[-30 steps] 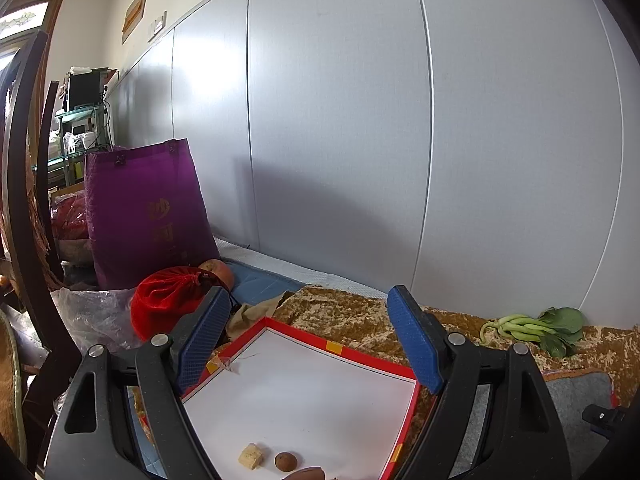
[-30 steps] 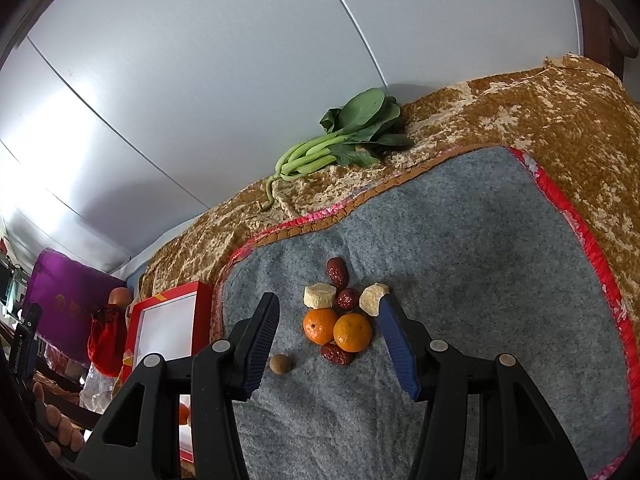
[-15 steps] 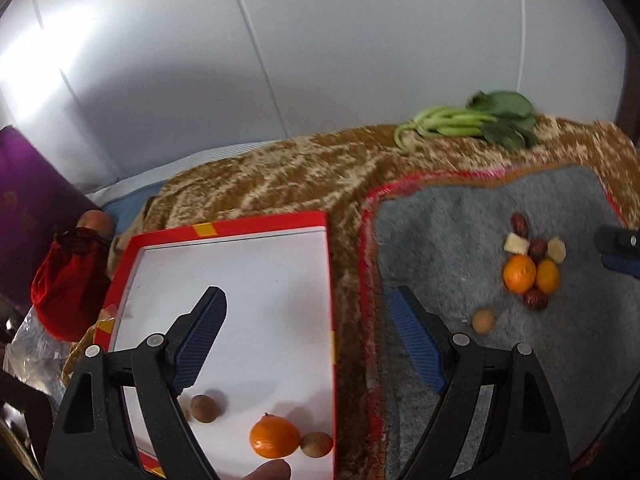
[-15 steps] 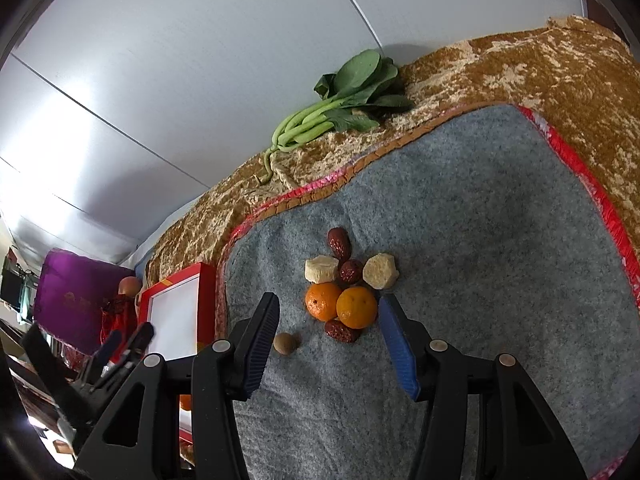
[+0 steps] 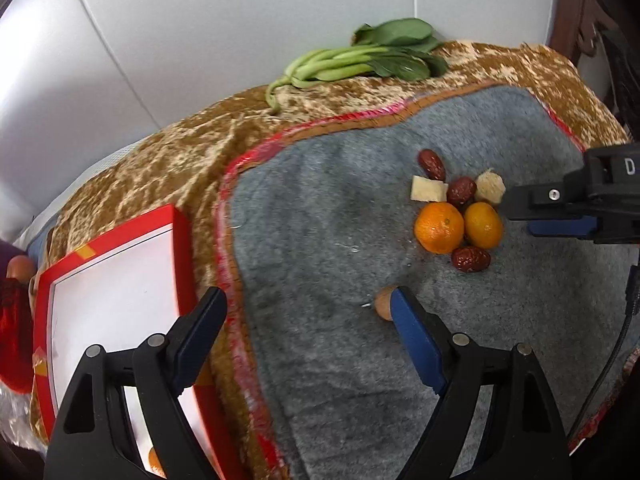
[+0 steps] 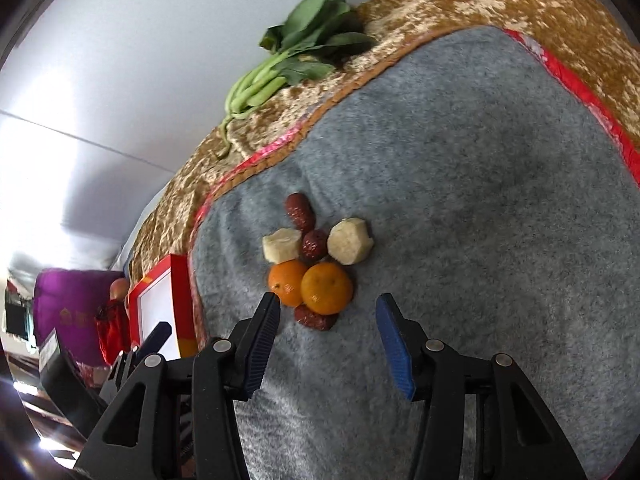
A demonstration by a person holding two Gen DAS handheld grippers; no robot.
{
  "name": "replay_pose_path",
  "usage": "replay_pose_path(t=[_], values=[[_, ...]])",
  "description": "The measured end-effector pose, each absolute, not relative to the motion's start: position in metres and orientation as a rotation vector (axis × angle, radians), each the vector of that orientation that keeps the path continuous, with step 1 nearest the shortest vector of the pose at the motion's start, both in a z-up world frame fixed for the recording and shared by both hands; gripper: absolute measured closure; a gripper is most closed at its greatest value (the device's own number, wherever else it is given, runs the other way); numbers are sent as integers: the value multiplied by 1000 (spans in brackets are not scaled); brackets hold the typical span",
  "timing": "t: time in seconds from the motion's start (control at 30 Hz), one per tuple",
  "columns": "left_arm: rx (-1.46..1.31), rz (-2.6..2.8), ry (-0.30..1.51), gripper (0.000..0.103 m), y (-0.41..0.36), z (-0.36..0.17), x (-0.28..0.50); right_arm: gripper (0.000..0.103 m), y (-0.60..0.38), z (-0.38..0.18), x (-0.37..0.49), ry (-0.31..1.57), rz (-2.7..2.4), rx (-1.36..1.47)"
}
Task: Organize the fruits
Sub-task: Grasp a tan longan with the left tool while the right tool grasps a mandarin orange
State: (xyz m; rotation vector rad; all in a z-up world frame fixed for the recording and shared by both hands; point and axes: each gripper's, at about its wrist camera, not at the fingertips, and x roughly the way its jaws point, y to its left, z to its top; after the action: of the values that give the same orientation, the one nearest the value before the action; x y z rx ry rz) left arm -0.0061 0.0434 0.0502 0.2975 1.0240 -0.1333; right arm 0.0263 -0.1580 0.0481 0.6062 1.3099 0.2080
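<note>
We hold two black tongs with blue pads over a grey fleece mat (image 6: pixel 480 160) laid on a gold-brown patterned cloth (image 5: pixel 160 160); the fruit pile sits at mid-frame in the right wrist view, just above the right gripper (image 6: pixel 326 312), whose jaws are spread wide and hold nothing. The pile packs two oranges (image 6: pixel 326 288) against three red dates (image 6: pixel 300 210) and two pale fruit chunks (image 6: pixel 350 242), all touching. In the left wrist view the left gripper (image 5: pixel 308 312) is also released and empty; a small brown fruit (image 5: pixel 384 302) lies alone on the mat, partly behind its right pad; a red-rimmed white tray (image 5: pixel 112 280) fills the lower left, with a bit of orange showing at its bottom edge.

Risks, as we judge them: closing on one orange could nudge its neighbours so they roll; the soft mat could let round fruit drift; the two tongs are near enough to collide.

Writing: a white letter "D" on the right tool's body at the right edge of the left view; the gold mark on the purple bag (image 6: pixel 68 304) is unreadable. Leafy greens (image 5: pixel 360 60) rest at the upper centre.
</note>
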Motion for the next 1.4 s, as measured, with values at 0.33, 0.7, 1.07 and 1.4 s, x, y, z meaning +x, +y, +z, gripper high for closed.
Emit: replay_pose_path(t=[0.33, 0.7, 1.07, 1.4], values=[[349, -226, 1051, 25, 27, 34, -6, 52, -145, 30, 40, 1330, 195, 587], [265, -294, 1117, 43, 32, 16, 8, 56, -129, 24, 47, 1326, 207, 509], [223, -316, 1112, 69, 34, 17, 6, 69, -138, 16, 48, 1356, 263, 629], [176, -310, 1103, 84, 49, 24, -6, 69, -136, 33, 38, 1315, 327, 633]])
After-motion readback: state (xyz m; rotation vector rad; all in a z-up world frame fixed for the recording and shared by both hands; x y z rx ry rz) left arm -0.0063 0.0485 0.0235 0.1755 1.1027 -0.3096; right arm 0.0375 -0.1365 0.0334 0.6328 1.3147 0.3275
